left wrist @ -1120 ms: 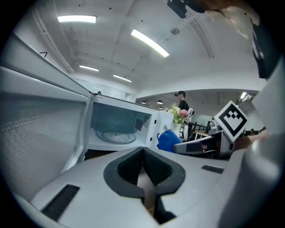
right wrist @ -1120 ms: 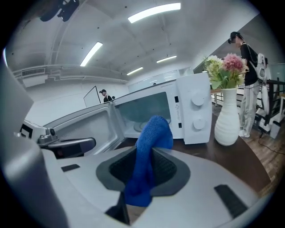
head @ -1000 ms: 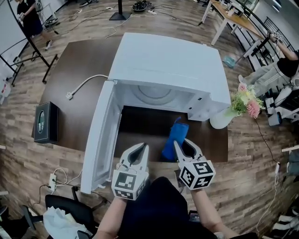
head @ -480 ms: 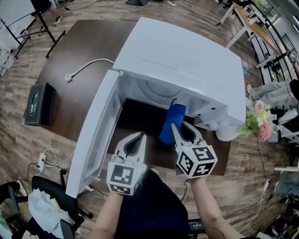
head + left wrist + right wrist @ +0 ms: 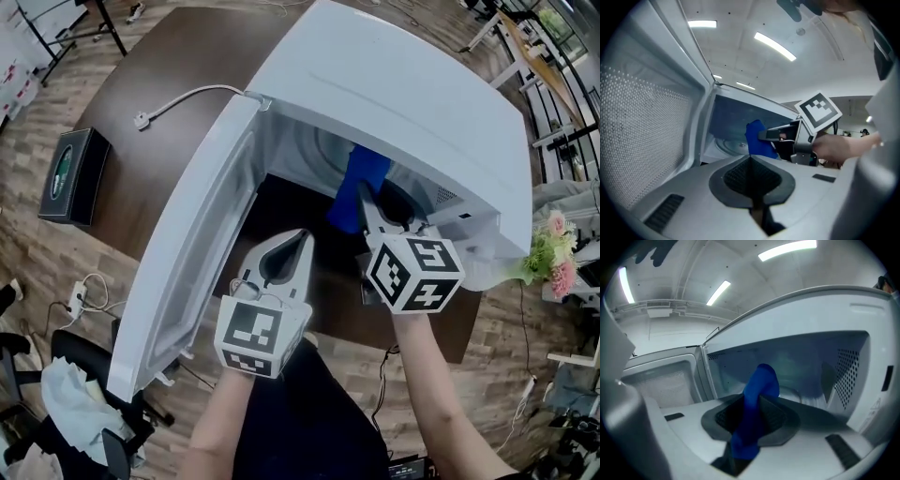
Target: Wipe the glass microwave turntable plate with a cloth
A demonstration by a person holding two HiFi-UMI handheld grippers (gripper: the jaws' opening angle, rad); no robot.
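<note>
1. Approach step, by the look of things: cloth in hand, wiping not yet begun.
2. Right gripper [image 5: 364,193] at the mouth of the microwave [image 5: 394,84], jaws clamped on a blue cloth [image 5: 359,173] (loose end standing up past the tips, just inside the microwave opening).
3. Left gripper [image 5: 302,235] in front of the microwave, beside its open door [image 5: 192,244], jaws pressed together on nothing.
4. Glass turntable plate [image 5: 729,144] seated on the microwave floor, deeper inside, apart from the cloth.
5. Next, probably: reach into the microwave, lower the cloth flat onto the glass, then sweep in arcs under light pressure, well clear of the microwave's side walls and roof.
</note>
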